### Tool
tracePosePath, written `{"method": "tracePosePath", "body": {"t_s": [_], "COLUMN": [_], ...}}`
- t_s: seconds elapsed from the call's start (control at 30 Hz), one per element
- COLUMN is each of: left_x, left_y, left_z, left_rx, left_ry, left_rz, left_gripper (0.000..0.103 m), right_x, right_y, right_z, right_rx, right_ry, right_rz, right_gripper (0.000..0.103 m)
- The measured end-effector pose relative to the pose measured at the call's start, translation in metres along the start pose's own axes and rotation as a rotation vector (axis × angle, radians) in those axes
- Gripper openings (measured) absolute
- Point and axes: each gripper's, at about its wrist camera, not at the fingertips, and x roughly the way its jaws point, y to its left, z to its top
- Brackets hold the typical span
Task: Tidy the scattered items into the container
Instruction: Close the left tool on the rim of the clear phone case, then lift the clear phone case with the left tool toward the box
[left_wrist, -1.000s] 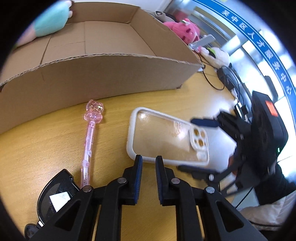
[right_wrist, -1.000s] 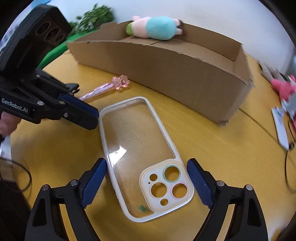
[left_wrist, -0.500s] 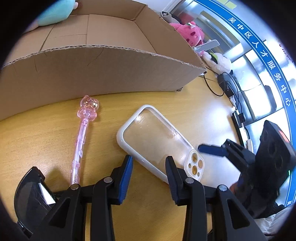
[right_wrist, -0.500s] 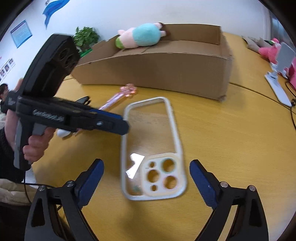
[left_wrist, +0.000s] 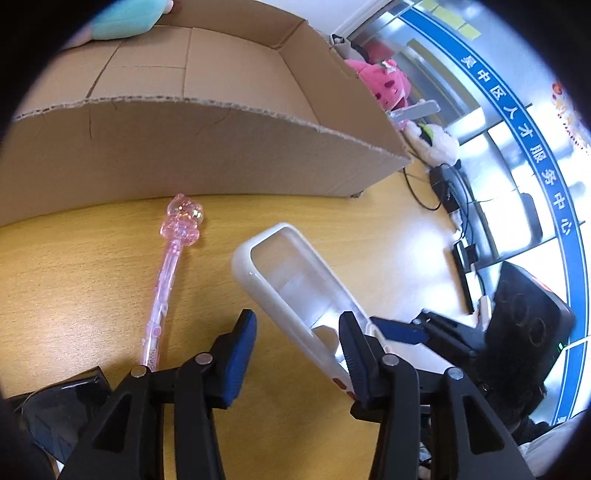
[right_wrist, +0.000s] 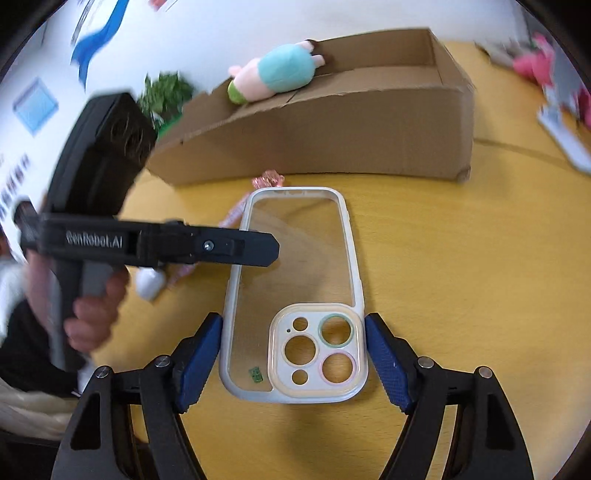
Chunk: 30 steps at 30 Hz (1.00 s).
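Right wrist view has the right gripper (right_wrist: 293, 356) nearest, its blue pads flanking the camera end of the clear phone case (right_wrist: 295, 295); the jaws have just been closing, the left pad touching the case's edge and the right pad at its other edge, though whether they press cannot be told. The case's far end stretches away from the fingertips over the wooden table (right_wrist: 461, 277). Across the case's left side reaches the left gripper (right_wrist: 236, 249), held by a hand (right_wrist: 92, 314).

Left wrist view shows the left gripper (left_wrist: 297, 354) with jaws parted, having just been opening; the case (left_wrist: 291, 280) rises tilted between them, its near edge beside the right finger, the left pad clear of it. Left of these fingers lie a pink wand (left_wrist: 170, 273) and dark sunglasses (left_wrist: 55, 410). Beyond both grippers stands the cardboard box (left_wrist: 184, 155), a plush toy (right_wrist: 277, 74) on its far rim.
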Motion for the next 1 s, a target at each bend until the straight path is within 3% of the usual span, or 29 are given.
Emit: {"method": "tracePosePath", "body": {"t_s": [0.07, 0.1, 0.23, 0.63, 0.83, 1.0], "left_x": [-0.002, -0.004, -0.013, -0.035, -0.044, -0.057], "left_y": [-0.002, -0.003, -0.008, -0.034, -0.037, -0.037], "left_z": [0.001, 0.002, 0.004, 0.008, 0.008, 0.009], "left_rx": [0.008, 0.013, 0.024, 0.054, 0.061, 0.087], "left_ry": [-0.010, -0.014, -0.035, -0.102, -0.134, -0.166], "left_rz": [-0.007, -0.010, -0.043, -0.067, -0.067, -0.105], "left_gripper": [0.039, 0.029, 0.020, 0.010, 0.009, 0.010], "right_x": [0.000, 0.001, 0.004, -0.001, 0.005, 0.000], "right_y": [-0.004, -0.004, 0.006, 0.040, 0.030, 0.042], "right_z": [0.000, 0.000, 0.002, 0.012, 0.019, 0.024], "right_rx": [0.047, 0.052, 0.020, -0.120, -0.089, -0.139], "right_ry": [0.006, 0.010, 0.026, -0.052, -0.082, -0.112], "right_rz": [0.074, 0.094, 0.094, -0.042, -0.011, -0.051], "right_gripper": [0.082, 0.082, 0.082, 0.087, 0.081, 0.080]}}
